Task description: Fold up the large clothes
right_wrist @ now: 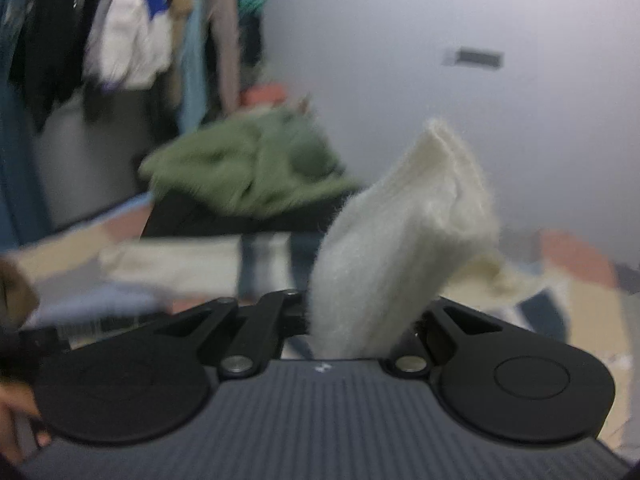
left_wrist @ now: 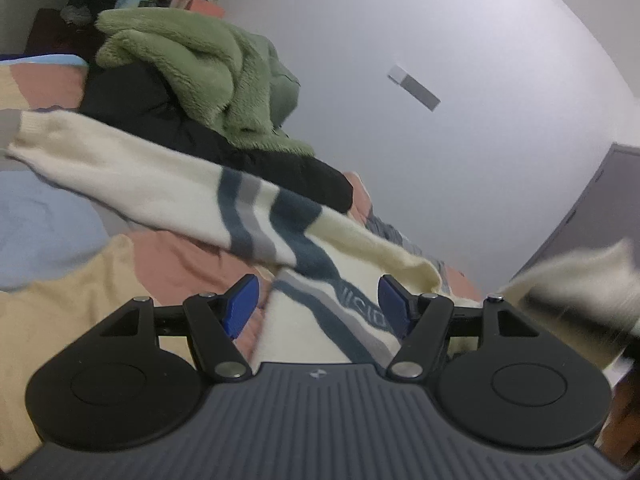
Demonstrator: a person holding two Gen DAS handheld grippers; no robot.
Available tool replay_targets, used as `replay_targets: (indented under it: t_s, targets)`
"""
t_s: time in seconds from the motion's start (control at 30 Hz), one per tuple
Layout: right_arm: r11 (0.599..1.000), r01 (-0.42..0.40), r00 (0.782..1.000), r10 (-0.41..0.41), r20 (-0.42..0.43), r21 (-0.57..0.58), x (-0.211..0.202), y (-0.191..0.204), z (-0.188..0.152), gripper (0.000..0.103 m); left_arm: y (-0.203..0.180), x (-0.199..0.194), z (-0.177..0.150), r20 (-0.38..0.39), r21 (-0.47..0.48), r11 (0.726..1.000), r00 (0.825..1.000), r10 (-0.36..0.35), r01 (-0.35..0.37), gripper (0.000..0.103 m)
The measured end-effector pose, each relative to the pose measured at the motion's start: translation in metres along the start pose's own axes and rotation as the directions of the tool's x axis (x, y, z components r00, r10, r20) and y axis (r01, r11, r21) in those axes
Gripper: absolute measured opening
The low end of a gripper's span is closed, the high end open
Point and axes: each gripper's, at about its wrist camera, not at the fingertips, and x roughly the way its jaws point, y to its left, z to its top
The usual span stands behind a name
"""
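Note:
A cream sweater (left_wrist: 160, 184) with navy and grey stripes lies spread across the bed, one sleeve reaching to the left. My left gripper (left_wrist: 316, 294) hovers over its striped body. The blue pads (left_wrist: 240, 304) stand wide apart, and the cloth runs under and between them without being pinched. A blurred cream end of the sweater (left_wrist: 580, 280) is lifted at the right edge of the left wrist view. My right gripper (right_wrist: 360, 322) is shut on that fuzzy cream end of the sweater (right_wrist: 404, 232), which sticks up out of the jaws and hides the fingertips.
A green fleece garment (left_wrist: 200, 72) sits on a black garment (left_wrist: 168, 120) at the far side of the bed. The bedspread (left_wrist: 60, 312) has pink, yellow and blue patches. Clothes hang on a rail (right_wrist: 120, 40) at the back left. A white wall (left_wrist: 440, 40) and a grey door (left_wrist: 580, 216) stand to the right.

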Motion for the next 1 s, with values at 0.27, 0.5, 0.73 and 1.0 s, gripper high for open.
replay_targets:
  t_s: [0.27,0.5,0.73,1.0]
  targets:
    - [0.992,-0.087,0.973,0.066,-0.219,-0.088,0.049,0.068,-0.076,0.013,0.020,-0.001,0.004,-0.021,-0.044,0.999,1.000,0.003,-0.004,0.071]
    - [0.984,-0.176,0.948,0.160,-0.276,-0.033,0.042,0.067,-0.092,0.076,0.010,0.007,-0.004,-0.056,-0.012,1.000,0.998,-0.019,0.019,0.071]
    - [0.984,-0.155,0.964,0.171,-0.206,0.090,0.023,0.030,-0.099,0.076,-0.005,0.016,-0.016,-0.103,0.029,0.998,0.993,-0.055,0.059,0.071]
    - [0.930,0.084,0.994,-0.051,-0.098,0.358,0.022,-0.058,-0.120,0.076,-0.024,0.038,-0.042,-0.204,0.090,0.991,0.976,-0.080,0.100,0.071]
